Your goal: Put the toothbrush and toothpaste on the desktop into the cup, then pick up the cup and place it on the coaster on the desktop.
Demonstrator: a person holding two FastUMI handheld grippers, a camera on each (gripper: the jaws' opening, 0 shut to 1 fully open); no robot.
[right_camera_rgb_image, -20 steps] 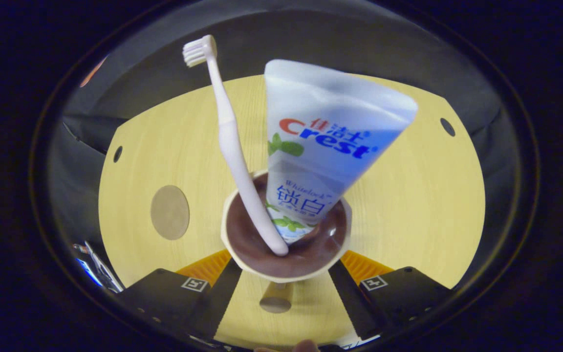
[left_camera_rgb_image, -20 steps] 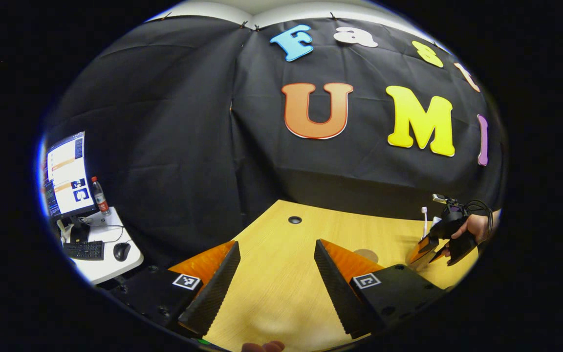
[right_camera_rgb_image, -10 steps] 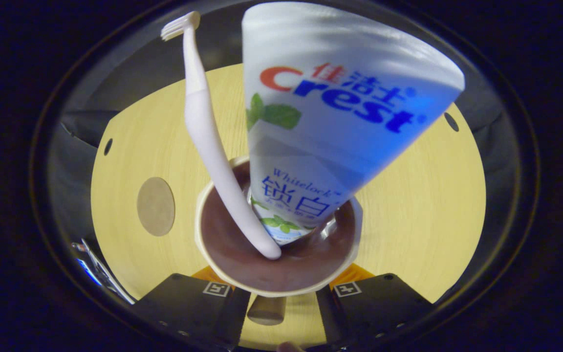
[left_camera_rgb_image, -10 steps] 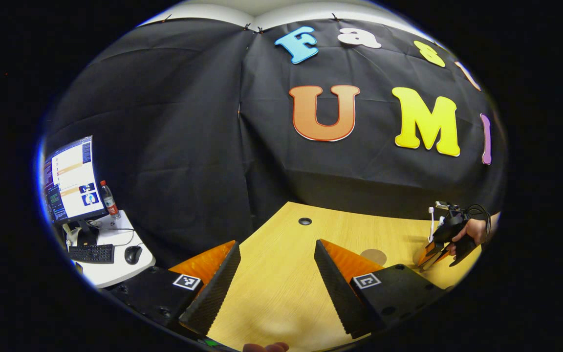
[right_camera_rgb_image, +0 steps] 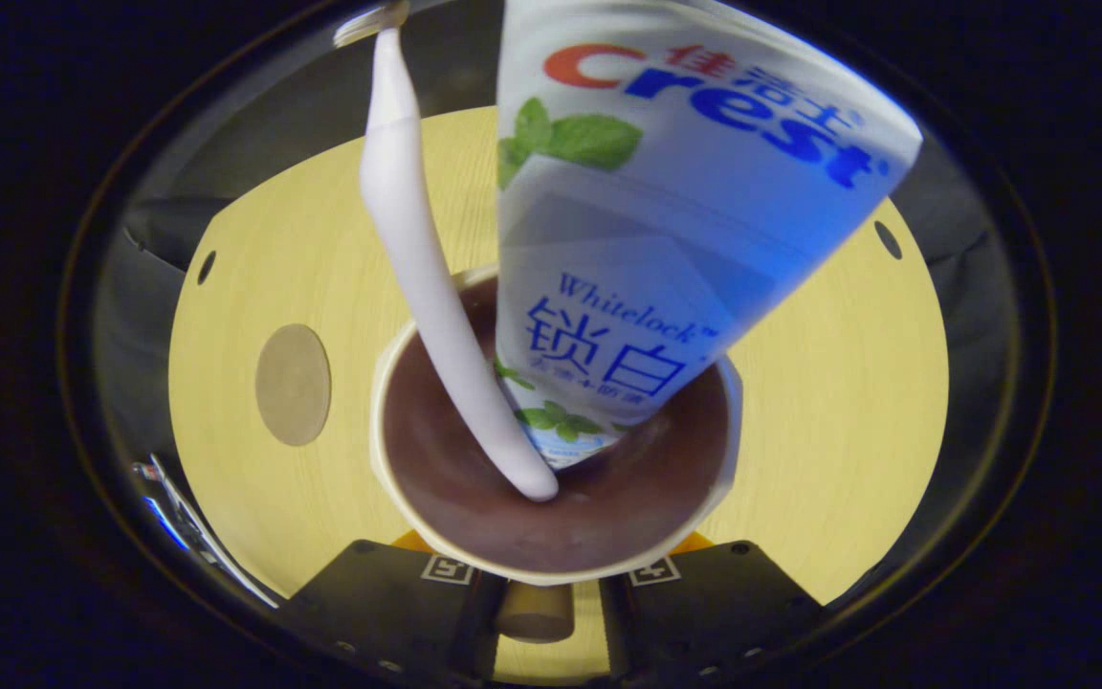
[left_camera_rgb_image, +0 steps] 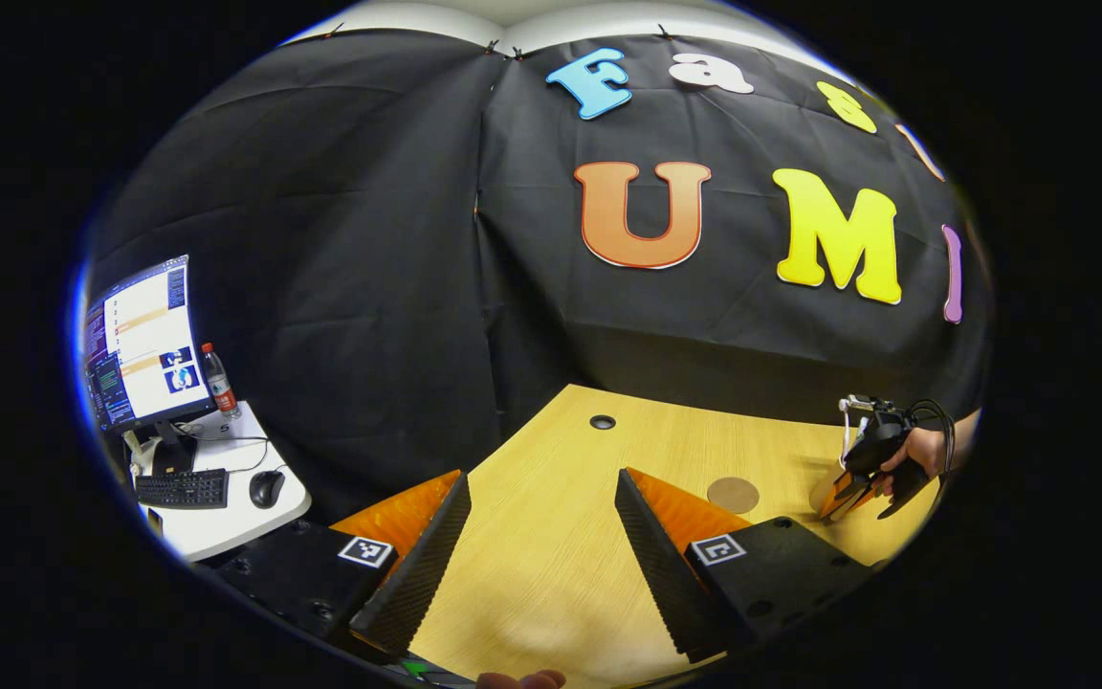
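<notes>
Loading step looks done: in the right gripper view the toothbrush (right_camera_rgb_image: 427, 287) and toothpaste (right_camera_rgb_image: 647, 239) both stand inside the cup (right_camera_rgb_image: 398, 507), handle end and tube's lower end down at the brown bottom, brush head up at the top edge of the frame, tube leaning toward upper right. What's left is the carry: the coaster (right_camera_rgb_image: 294, 384) sits bare at centre left of that frame, apart from the cup on the desktop (right_camera_rgb_image: 838, 402), so the cup isn't on it. Right gripper (right_camera_rgb_image: 537, 612) is at the lower middle of the frame, its fingers either side of the cup's handle stub just under the rim; the cup hides the tips, so I cannot tell whether they are clamped on it or just straddling it. Can't tell from here either if the cup is lifted or resting on the wood. In the left gripper view, the left gripper (left_camera_rgb_image: 541, 565) is at bottom centre, jaws spread wide with nothing between them, over bare desktop; the right gripper with a hand (left_camera_rgb_image: 924, 452) on it shows at far right, coaster just left of it. My read: grasp/lift phase, then a short move to the coaster and set-down.
</notes>
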